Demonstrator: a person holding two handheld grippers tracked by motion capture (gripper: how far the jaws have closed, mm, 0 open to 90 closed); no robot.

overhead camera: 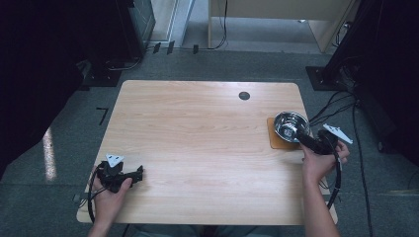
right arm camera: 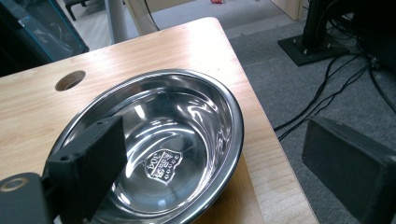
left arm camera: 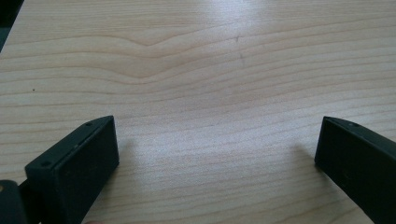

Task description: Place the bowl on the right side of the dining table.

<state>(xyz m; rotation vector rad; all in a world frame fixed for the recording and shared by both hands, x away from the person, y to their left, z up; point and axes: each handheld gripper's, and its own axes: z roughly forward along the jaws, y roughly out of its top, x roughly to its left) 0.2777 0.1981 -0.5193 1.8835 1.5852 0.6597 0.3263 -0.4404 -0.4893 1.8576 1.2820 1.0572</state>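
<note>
My right gripper (overhead camera: pixel 302 138) hangs spread (nothing pinched) over the steel bowl (overhead camera: pixel 291 124), at the table's (overhead camera: pixel 207 148) three o'clock edge; left gripper (overhead camera: pixel 139 172) spread too.

A pale wooden table with rounded corners (overhead camera: pixel 197 128) carries a thin brown square mat (overhead camera: pixel 277 142) near its right edge. A shiny round steel bowl (overhead camera: pixel 290 124) sits on that mat. A dark round cable hole (overhead camera: pixel 244 95) lies beyond the mat, toward the far edge.

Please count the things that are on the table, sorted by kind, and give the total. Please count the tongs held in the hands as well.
Steel bowl: 1
Brown mat under the bowl: 1
Tongs: 2, the left tongs and the right tongs, both open with nothing between the jaws
Total: 4
</note>
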